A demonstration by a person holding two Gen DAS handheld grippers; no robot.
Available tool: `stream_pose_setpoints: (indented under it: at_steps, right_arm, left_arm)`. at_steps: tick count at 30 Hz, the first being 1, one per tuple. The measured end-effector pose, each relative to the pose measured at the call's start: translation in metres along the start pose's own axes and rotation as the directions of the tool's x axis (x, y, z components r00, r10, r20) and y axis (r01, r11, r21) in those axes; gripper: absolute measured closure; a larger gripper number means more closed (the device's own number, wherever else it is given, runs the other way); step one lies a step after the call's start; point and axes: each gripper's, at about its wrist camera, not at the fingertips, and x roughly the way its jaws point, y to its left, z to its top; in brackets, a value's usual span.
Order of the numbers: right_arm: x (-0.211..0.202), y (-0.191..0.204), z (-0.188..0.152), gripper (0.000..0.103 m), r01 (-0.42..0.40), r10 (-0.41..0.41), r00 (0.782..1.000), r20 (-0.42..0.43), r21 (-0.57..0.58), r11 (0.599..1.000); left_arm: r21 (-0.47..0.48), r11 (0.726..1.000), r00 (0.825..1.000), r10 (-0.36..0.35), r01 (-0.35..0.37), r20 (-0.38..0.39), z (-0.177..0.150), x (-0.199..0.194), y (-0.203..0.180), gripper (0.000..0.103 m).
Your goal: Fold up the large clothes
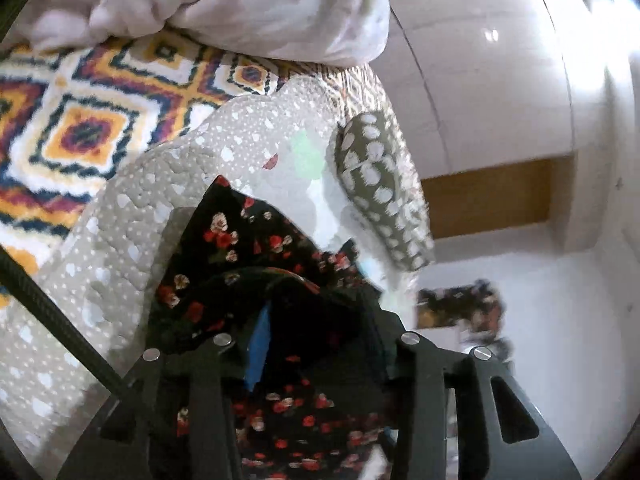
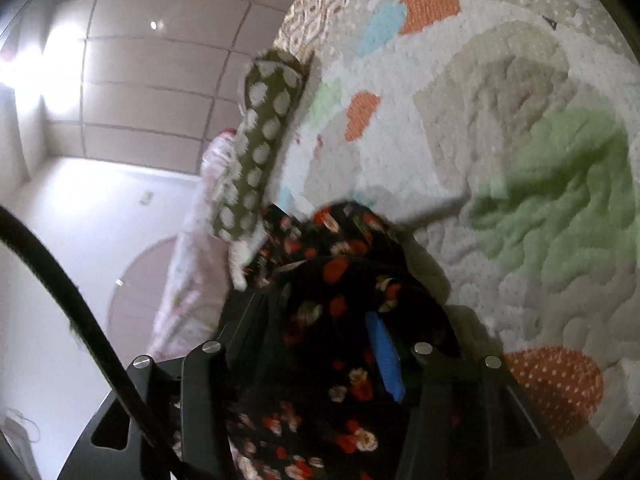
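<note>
- Left gripper [image 1: 308,320]: jaws closed on a bunched fold of the black floral garment [image 1: 248,248] — cloth fills the gap and drapes back over the gripper body; 1 blue finger pad [image 1: 258,354] shows through.
- Right gripper [image 2: 340,320]: same story, clamped on the black floral garment [image 2: 332,280], blue pad [image 2: 386,360] partly visible against the cloth.
- Garment sits bunched at both grippers, above the quilted bedspread [image 1: 120,208], near the bed edge.
- Bedspread [image 2: 500,128] is cream with green, orange and beige patches.
- Olive pillow with white dots [image 1: 376,184] lies at the bed edge just beyond the garment; also in right view [image 2: 260,136].
- Patterned rug-like blanket [image 1: 80,112] and a white pillow [image 1: 248,4] farther up the bed.
- Both views motion-blurred — fine detail of the grip unclear.
</note>
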Motion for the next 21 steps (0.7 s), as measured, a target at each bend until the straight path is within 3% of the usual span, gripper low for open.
stream_pose_setpoints:
  at_steps: [3,7,8,13,16,18,21]
  right_arm:
    - [-0.019,0.002,0.01,0.032,-0.047,0.045,0.996,0.083,0.03,0.998]
    - [-0.041,0.014,0.017,0.028,-0.029,0.026,0.987,0.157,0.013,1.0]
    - [-0.045,0.018,0.016,0.028,-0.022,0.022,0.988,0.156,-0.002,1.0]
    - [-0.049,0.055,-0.008,0.029,0.042,-0.018,0.994,0.111,-0.211,0.977]
    - [-0.038,0.074,-0.03,0.037,0.081,-0.065,0.996,0.059,-0.351,0.933]
    - [-0.018,0.086,-0.045,0.04,0.128,-0.131,0.991,0.023,-0.441,0.888]
    - [0.014,0.091,-0.05,0.041,0.215,-0.233,0.972,0.027,-0.499,0.839]
  left_arm:
    - [-0.004,1.0,0.999,-0.031,0.031,0.032,0.002,-0.013,-0.005,0.061]
    - [0.032,0.999,0.992,-0.031,0.027,0.122,0.005,-0.039,-0.019,0.042]
    - [0.04,0.999,0.991,-0.018,0.013,0.136,0.006,-0.045,-0.022,0.036]
    - [0.182,0.975,0.983,0.102,-0.129,0.15,-0.008,-0.055,-0.04,0.036]
    - [0.297,0.929,0.974,0.191,-0.219,0.121,-0.024,-0.037,-0.044,0.036]
    - [0.389,0.871,0.954,0.282,-0.299,0.101,-0.035,-0.013,-0.045,0.036]
    - [0.46,0.816,0.929,0.365,-0.35,0.06,-0.043,0.021,-0.036,0.036]
